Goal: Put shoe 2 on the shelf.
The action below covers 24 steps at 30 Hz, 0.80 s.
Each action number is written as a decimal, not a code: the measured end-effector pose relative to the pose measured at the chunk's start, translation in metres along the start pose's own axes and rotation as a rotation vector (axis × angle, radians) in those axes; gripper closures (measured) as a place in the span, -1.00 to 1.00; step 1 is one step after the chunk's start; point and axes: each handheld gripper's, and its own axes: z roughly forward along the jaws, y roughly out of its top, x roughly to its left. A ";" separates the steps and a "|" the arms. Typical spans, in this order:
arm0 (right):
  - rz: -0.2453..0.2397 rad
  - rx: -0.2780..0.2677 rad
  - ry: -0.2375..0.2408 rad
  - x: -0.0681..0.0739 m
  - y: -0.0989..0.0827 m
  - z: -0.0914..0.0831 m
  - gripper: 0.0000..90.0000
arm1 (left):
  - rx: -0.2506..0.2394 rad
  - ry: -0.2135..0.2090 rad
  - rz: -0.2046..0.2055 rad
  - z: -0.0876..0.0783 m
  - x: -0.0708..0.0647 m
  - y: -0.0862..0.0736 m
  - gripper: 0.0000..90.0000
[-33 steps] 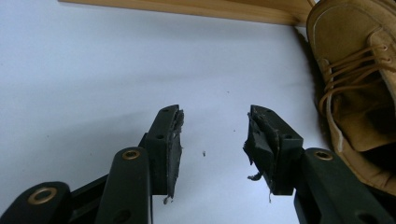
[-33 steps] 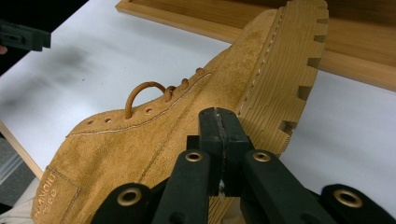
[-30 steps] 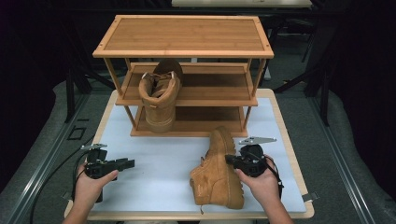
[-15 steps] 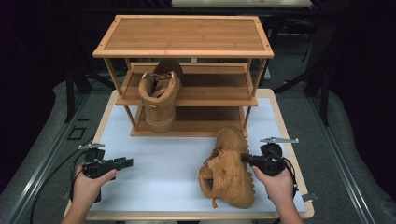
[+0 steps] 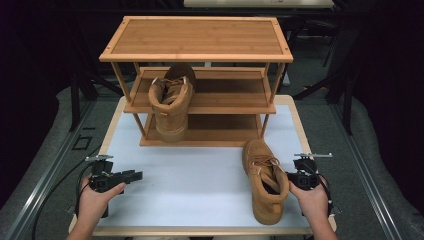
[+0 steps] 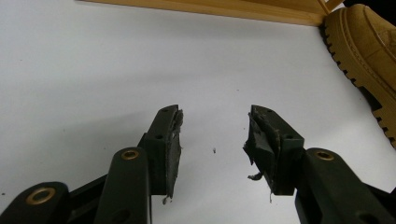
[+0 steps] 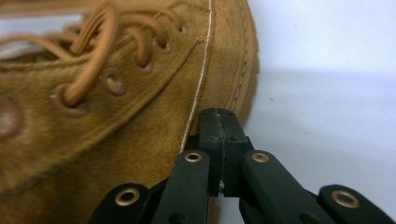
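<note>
A tan lace-up boot point(image 5: 265, 185) stands upright on the white mat, toe toward the rack. In the right gripper view the same boot point(image 7: 116, 116) is seen close up. My right gripper point(image 5: 289, 176) is at its right side, near the heel. Its jaws point(image 7: 220, 123) are shut together, with their tips against the boot's side just above the sole, and I see nothing pinched between them. The second boot point(image 5: 170, 102) stands at the left of the wooden rack point(image 5: 200, 37), reaching up through the middle shelf. My left gripper point(image 5: 135, 175) rests open over bare mat point(image 6: 215, 135).
The three-tier bamboo rack takes up the far half of the table. The white mat point(image 5: 200, 170) lies between the two hands. In the left gripper view the boot's lugged sole point(image 6: 364, 46) is at the upper right. The table's near edge point(image 5: 200, 231) is just below the hands.
The near boot went from lying on its side to standing upright and shifted right. My right hand moved right and down with it. The left hand stayed put.
</note>
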 end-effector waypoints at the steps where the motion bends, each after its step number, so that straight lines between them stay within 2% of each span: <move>1: 0.007 -0.005 0.019 -0.003 0.000 0.000 1.00 | 0.000 -0.001 0.001 0.000 0.000 0.000 0.19; 2: 0.010 0.005 0.040 -0.005 0.001 -0.001 1.00 | 0.001 -0.003 0.000 0.001 0.000 0.000 0.19; 3: 0.009 0.009 0.031 -0.005 0.002 0.000 1.00 | 0.001 0.000 -0.002 0.001 0.000 0.000 0.19; 4: -0.003 0.031 0.020 -0.005 0.004 0.000 1.00 | 0.003 -0.002 -0.001 0.002 0.000 0.000 0.19; 10: -0.054 0.144 -0.063 -0.001 0.018 -0.005 0.64 | 0.022 -0.002 0.010 0.005 0.001 -0.002 0.19; 11: -0.070 0.177 -0.084 0.001 0.022 -0.008 0.55 | 0.023 -0.002 0.012 0.005 0.001 -0.002 0.19; 13: -0.057 0.232 -0.102 0.005 0.030 -0.012 0.48 | 0.021 -0.002 0.010 0.004 0.002 -0.002 0.19; 15: -0.067 0.250 -0.109 0.006 0.033 -0.015 0.48 | 0.018 0.000 0.011 0.004 0.002 -0.002 0.18; 17: -0.089 0.310 -0.122 0.014 0.045 -0.026 0.45 | 0.012 0.005 0.013 0.003 0.001 -0.002 0.18; 18: -0.089 0.310 -0.122 0.014 0.045 -0.026 0.45 | 0.012 0.005 0.013 0.003 0.001 -0.002 0.18; 19: -0.098 0.363 -0.134 0.020 0.051 -0.034 0.41 | 0.011 0.000 0.012 0.004 0.000 -0.001 0.18; 20: -0.098 0.363 -0.134 0.020 0.051 -0.034 0.41 | 0.011 0.000 0.012 0.004 0.000 -0.001 0.18; 21: -0.118 0.400 -0.159 0.028 0.058 -0.042 0.30 | 0.008 0.000 0.010 0.004 -0.001 -0.001 0.18; 24: -0.152 0.414 -0.185 0.038 0.065 -0.054 0.26 | 0.009 0.000 0.010 0.005 -0.002 0.000 0.18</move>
